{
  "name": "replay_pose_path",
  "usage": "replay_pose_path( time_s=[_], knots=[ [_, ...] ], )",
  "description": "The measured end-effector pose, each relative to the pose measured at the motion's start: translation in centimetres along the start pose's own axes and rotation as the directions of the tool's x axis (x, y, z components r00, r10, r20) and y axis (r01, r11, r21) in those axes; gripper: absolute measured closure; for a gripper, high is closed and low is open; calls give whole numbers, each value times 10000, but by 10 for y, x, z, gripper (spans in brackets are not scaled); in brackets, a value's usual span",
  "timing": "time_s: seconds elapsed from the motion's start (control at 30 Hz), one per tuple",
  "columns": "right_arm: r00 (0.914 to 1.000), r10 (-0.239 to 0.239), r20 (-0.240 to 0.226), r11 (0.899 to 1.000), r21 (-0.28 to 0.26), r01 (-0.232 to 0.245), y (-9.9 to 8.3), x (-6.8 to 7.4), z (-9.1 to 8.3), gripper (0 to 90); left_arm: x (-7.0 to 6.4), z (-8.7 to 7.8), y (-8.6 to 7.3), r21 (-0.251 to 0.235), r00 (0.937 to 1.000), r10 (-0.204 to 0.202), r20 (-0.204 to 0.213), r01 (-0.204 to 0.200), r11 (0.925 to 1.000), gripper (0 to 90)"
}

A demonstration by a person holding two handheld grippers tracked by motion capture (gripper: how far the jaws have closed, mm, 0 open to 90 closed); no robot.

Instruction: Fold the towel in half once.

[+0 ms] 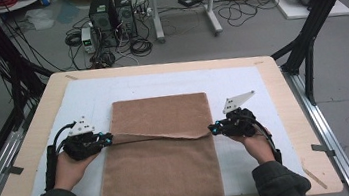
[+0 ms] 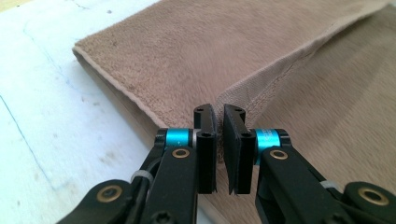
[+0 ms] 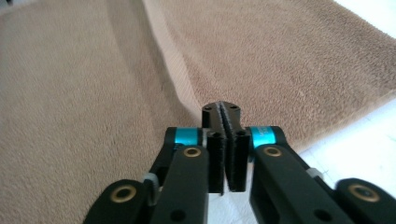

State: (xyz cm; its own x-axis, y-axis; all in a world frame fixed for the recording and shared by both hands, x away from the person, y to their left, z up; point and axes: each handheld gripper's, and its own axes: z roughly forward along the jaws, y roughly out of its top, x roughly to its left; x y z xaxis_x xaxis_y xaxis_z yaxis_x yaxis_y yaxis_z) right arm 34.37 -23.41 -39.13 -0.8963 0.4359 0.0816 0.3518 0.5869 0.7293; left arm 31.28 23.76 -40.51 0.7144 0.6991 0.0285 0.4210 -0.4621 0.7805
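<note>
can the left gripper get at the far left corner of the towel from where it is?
Probably yes. The left gripper is pinching the folded edge of the towel; the far left corner lies just beyond it, with only bare white mat alongside.

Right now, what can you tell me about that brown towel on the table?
The towel is a plain brown, plush terry cloth with a stitched hem. Its far part is folded back over itself, the hemmed edge lying across the middle. It lies flat on the white sheet, its near end hanging over the table's edge. The left gripper and right gripper pinch the folded edge's two corners.
</note>
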Motion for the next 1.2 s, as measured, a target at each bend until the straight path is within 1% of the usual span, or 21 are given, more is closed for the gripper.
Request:
replay_pose_path(
  time_s=[0.03,0.07,0.1,0.13,0.17,0.2,0.23,0.3,0.37,0.43,0.5,0.57,0.6,0.63,0.67,0.7,0.73,0.83,0.97,1.1,1.2],
  knots=[
    [9999,-88,-52,9997,227,89,-1,2,5,868,-1,0,-2,1,10000,11,-27,-11,10000,835],
    [9999,-171,23,9992,369,170,-2,3,7,840,-1,1,-5,8,10000,-32,27,32,10000,835],
    [9999,-163,5,9990,427,162,-3,4,11,776,-1,3,-8,38,9999,-154,68,153,9999,835],
    [10000,-19,-37,9993,366,20,-5,3,15,692,0,5,-11,54,9996,-251,124,250,9997,834],
    [9996,154,-220,9992,364,-146,-6,2,19,670,1,8,-13,66,9991,-366,218,364,9993,831],
    [9992,194,-352,9986,498,-176,-7,1,23,646,1,10,-15,102,9983,-466,342,463,9989,819],
    [9994,200,-296,9979,627,-182,-7,0,26,615,1,11,-16,177,9978,-493,453,486,9987,773],
    [9983,386,-433,9962,802,-350,-10,-1,32,590,2,10,-15,-52,9963,-618,601,622,9980,616],
    [9987,325,-385,9958,865,-291,-13,-3,35,594,3,6,-13,-429,9944,-719,780,754,9962,579],
    [9980,487,-400,9938,1017,-444,-16,-4,39,602,4,5,-12,-478,9932,-818,832,860,9952,579],
    [9979,508,-404,9931,1076,-462,-18,-5,42,651,3,10,-13,-125,9917,-801,1002,818,9966,592],
    [9995,270,-186,9926,1190,-246,-16,-3,41,726,1,17,-15,372,9901,-707,1214,667,9971,592],
    [9996,254,-114,9921,1229,-238,-16,-2,42,753,-1,20,-16,582,9900,-609,1269,538,9969,609],
    [9996,256,-131,9922,1226,-238,-15,-2,42,780,-3,23,-17,782,9918,-412,1213,318,9964,635],
    [9996,229,-141,9923,1219,-210,-15,-3,42,804,-5,25,-17,968,9931,-342,1122,233,9950,644],
    [9995,282,-133,9919,1246,-263,-15,-3,42,828,-6,26,-17,971,9939,-215,1082,109,9952,667],
    [9996,243,-144,9919,1251,-224,-15,-4,42,840,-7,26,-16,918,9946,-96,1034,1,9958,727],
    [9999,84,-84,9924,1230,-73,-13,-3,39,853,-7,23,-16,827,9951,-125,985,43,9966,840],
    [9999,95,-118,9959,905,-84,-10,-1,33,855,-4,16,-14,427,9958,-279,872,242,9988,853],
    [9999,143,-88,9990,416,-139,-5,0,22,855,-1,7,-12,-88,9955,-515,795,523,9986,855],
    [9999,-98,-89,9998,188,99,2,5,15,855,-1,-1,-10,-319,9957,-588,722,612,9976,855]
  ],
)
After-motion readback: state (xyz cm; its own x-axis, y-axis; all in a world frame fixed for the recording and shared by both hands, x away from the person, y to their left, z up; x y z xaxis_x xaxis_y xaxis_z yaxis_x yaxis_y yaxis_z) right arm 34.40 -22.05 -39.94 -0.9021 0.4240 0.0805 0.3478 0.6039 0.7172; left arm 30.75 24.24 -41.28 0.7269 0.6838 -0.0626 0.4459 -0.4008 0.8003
